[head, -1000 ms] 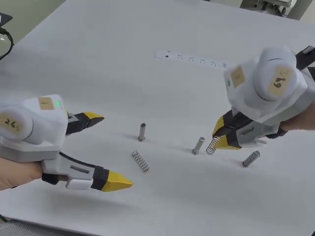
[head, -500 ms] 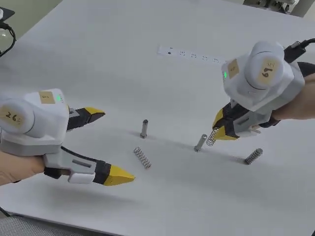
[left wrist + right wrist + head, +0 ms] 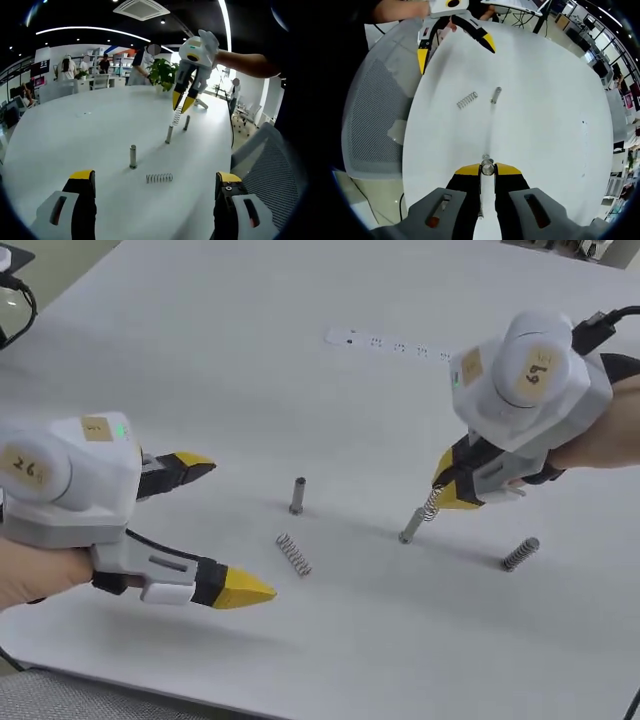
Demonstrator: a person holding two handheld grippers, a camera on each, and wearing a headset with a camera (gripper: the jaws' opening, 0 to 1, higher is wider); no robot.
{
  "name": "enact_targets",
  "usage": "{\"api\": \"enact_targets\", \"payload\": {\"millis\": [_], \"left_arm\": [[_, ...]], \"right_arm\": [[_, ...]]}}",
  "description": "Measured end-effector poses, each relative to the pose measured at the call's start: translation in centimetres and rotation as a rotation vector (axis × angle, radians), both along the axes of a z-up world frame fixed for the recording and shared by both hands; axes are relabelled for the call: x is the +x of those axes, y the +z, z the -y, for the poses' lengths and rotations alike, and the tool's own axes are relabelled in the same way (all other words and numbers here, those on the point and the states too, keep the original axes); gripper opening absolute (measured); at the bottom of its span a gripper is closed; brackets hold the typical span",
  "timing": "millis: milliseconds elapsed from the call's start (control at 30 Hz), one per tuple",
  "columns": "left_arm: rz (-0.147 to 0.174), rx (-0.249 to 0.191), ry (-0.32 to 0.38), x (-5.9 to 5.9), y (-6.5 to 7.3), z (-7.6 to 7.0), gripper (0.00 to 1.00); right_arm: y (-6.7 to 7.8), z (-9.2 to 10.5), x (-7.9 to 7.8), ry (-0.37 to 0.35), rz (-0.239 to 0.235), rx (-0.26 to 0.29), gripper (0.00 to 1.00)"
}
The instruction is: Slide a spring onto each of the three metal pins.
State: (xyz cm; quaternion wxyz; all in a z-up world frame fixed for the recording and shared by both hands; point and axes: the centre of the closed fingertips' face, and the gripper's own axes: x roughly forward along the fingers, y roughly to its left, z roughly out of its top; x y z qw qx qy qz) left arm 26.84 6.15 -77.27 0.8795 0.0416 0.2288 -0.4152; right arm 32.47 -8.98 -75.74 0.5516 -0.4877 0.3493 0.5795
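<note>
A bare metal pin stands mid-table, with a loose spring lying in front of it. My right gripper is shut on a spring that hangs with its lower end at the top of a second pin. In the right gripper view that spring shows end-on between the jaws. Further right another spring stands upright, apparently around a pin. My left gripper is open and holds nothing, to the left of the loose spring. It faces the bare pin and the right gripper.
A white power strip lies flat at the far side of the white table. The table's near edge runs just below my left gripper. A mesh chair stands beyond that edge.
My right gripper has carried its spring up and left, from beside the second pin to just over its top. The left gripper has stayed open in place.
</note>
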Motion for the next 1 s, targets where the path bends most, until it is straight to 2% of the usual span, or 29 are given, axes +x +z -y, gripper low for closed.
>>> {"api": "enact_targets", "payload": {"millis": [200, 467, 1000], "left_arm": [[0.0, -0.001, 0.001, 0.05, -0.1, -0.01, 0.97], [0.001, -0.003, -0.001, 0.02, -0.19, -0.05, 0.98], [0.024, -0.006, -0.022, 0.15, 0.52, 0.14, 0.98]], "right_arm": [[-0.07, -0.11, 0.64, -0.003, 0.006, 0.003, 0.07], [-0.34, -0.17, 0.61, -0.004, 0.001, -0.003, 0.07], [-0.77, -0.21, 0.68, -0.005, -0.008, -0.015, 0.07]]}}
